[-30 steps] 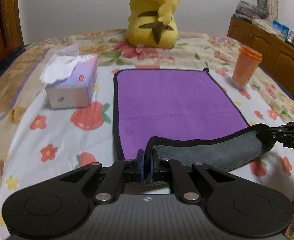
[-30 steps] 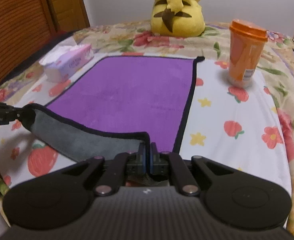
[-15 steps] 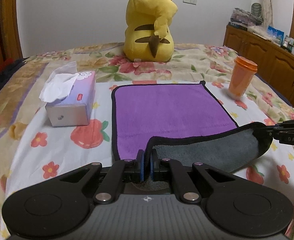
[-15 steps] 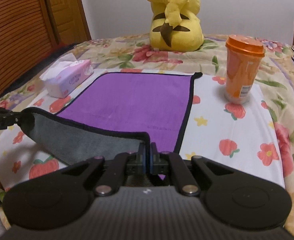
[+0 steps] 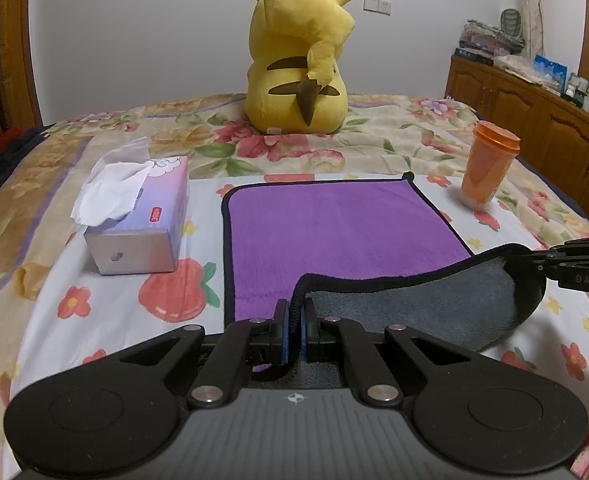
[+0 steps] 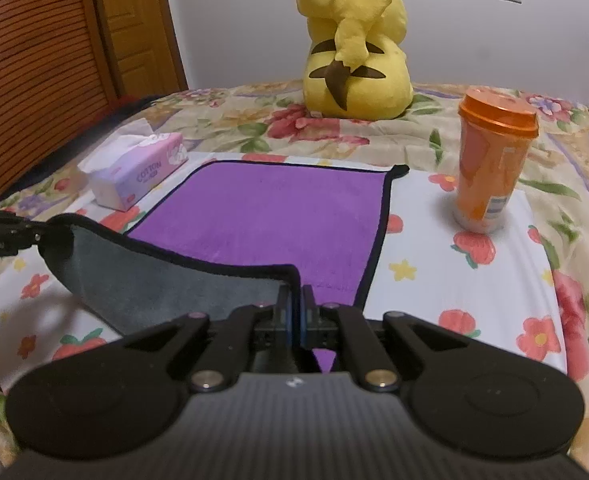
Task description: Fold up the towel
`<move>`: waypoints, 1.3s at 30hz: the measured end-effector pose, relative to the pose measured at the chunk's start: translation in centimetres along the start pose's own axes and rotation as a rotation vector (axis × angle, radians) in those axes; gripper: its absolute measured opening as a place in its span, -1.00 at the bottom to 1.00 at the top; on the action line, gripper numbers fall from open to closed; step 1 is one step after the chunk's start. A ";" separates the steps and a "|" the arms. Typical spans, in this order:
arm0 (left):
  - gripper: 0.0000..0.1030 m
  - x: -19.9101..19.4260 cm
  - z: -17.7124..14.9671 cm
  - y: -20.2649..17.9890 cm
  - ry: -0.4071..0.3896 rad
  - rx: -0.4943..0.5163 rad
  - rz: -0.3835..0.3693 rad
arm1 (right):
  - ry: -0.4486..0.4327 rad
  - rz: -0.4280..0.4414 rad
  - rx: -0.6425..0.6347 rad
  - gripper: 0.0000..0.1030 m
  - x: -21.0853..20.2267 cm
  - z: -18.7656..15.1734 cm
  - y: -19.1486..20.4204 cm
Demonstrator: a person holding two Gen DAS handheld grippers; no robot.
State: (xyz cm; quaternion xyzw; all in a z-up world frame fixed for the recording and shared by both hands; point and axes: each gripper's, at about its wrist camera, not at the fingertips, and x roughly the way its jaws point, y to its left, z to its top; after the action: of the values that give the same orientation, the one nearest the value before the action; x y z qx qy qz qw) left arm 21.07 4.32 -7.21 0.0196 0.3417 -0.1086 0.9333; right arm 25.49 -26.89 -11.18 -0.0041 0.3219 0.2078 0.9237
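A purple towel (image 5: 334,232) with black trim and a grey underside lies on the flowered bed; it also shows in the right wrist view (image 6: 270,216). My left gripper (image 5: 294,320) is shut on the towel's near left corner. My right gripper (image 6: 295,312) is shut on the near right corner and shows in the left wrist view (image 5: 534,260). The left gripper shows at the left edge of the right wrist view (image 6: 34,236). The near edge is lifted off the bed, grey side (image 5: 434,312) facing me, sagging between the two grippers.
A tissue box (image 5: 138,220) stands left of the towel. An orange cup with lid (image 6: 490,164) stands to the right. A yellow plush toy (image 5: 298,72) sits behind the towel. A wooden cabinet (image 5: 534,120) is at the far right, wooden doors (image 6: 54,60) at the left.
Both grippers have risen and tilted up with the towel's near edge; the scene sits lower in view and more of the plush toy and wall shows. Both grips hold.
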 end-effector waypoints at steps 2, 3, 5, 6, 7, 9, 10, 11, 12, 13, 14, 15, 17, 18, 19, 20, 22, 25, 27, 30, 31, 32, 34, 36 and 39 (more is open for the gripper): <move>-0.83 0.4 0.1 0.1 0.003 0.004 0.001 | 0.003 -0.001 -0.005 -0.91 0.3 0.0 -0.1; -0.83 0.6 0.2 0.1 0.004 0.006 0.002 | 0.004 -0.001 -0.007 -0.91 0.5 0.1 -0.2; -0.83 1.0 0.3 0.2 0.006 0.008 0.003 | 0.007 -0.001 -0.011 -0.91 0.8 0.1 -0.4; -0.83 1.1 0.4 0.3 0.007 0.008 0.003 | 0.007 0.001 -0.013 -0.91 0.9 0.1 -0.4; -0.83 1.2 0.4 0.4 0.007 0.008 0.004 | 0.007 0.001 -0.015 -0.91 1.0 0.2 -0.5; -0.83 1.5 0.5 0.6 0.008 0.007 0.004 | 0.006 0.002 -0.019 -0.91 1.2 0.3 -0.5; -0.83 1.6 0.6 0.6 0.007 0.007 0.004 | 0.005 0.003 -0.021 -0.91 1.3 0.4 -0.5; -0.83 1.7 0.6 0.6 0.007 0.008 0.003 | 0.005 0.005 -0.023 -0.91 1.3 0.4 -0.5; -0.83 1.8 0.7 0.7 0.006 0.009 0.003 | 0.003 0.006 -0.024 -0.91 1.4 0.5 -0.5; -0.83 1.8 0.7 0.7 0.005 0.009 0.002 | 0.001 0.008 -0.023 -0.91 1.4 0.5 -0.6; -0.83 1.9 0.8 0.6 0.004 0.010 0.002 | -0.001 0.010 -0.021 -0.91 1.4 0.6 -0.7; -0.83 2.0 0.9 0.6 0.002 0.011 0.001 | -0.003 0.010 -0.021 -0.91 1.5 0.7 -0.7; -0.83 2.2 1.1 0.5 0.000 0.015 0.000 | -0.007 0.011 -0.021 -0.91 1.5 0.8 -0.8; -0.83 2.3 1.2 0.5 -0.002 0.017 -0.001 | -0.010 0.011 -0.021 -0.91 1.5 0.9 -0.9; -0.83 2.4 1.3 0.5 -0.004 0.019 -0.001 | -0.012 0.011 -0.021 -0.91 1.5 1.0 -1.0; -0.83 2.5 1.4 0.5 -0.005 0.021 -0.001 | -0.015 0.012 -0.021 -0.91 1.5 1.0 -1.0; -0.83 2.7 1.5 0.4 -0.006 0.024 0.000 | -0.021 0.013 -0.022 -0.91 1.6 1.2 -1.1; -0.84 2.8 1.6 0.4 -0.007 0.026 0.001 | -0.028 0.014 -0.029 -0.91 1.7 1.4 -1.1; -0.83 3.0 1.8 0.5 -0.010 0.027 0.001 | -0.032 0.015 -0.032 -0.91 1.8 1.5 -1.1; -0.84 3.1 2.2 0.6 -0.016 0.024 0.001 | -0.034 0.014 -0.038 -0.91 2.2 1.7 -1.2; -0.84 3.1 2.3 0.6 -0.019 0.022 -0.001 | -0.036 0.012 -0.039 -0.91 2.2 1.7 -1.3; -0.84 3.1 2.5 0.6 -0.023 0.020 -0.003 | -0.039 0.009 -0.041 -0.91 2.3 1.8 -1.3; -0.84 3.0 2.8 0.6 -0.032 0.017 -0.008 | -0.044 0.006 -0.045 -0.91 2.3 2.0 -1.4; -0.84 2.9 3.2 0.6 -0.044 0.016 -0.011 | -0.053 0.007 -0.053 -0.91 2.3 2.4 -1.4; -0.84 2.7 3.8 0.7 -0.063 0.017 -0.014 | -0.070 0.006 -0.062 -0.91 2.2 3.1 -1.4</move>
State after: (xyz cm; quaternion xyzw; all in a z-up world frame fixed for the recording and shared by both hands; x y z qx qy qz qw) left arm 25.62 4.03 -6.01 0.0218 0.3113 -0.1184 0.9426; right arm 29.39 -26.89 -10.21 -0.0246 0.2826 0.2206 0.9332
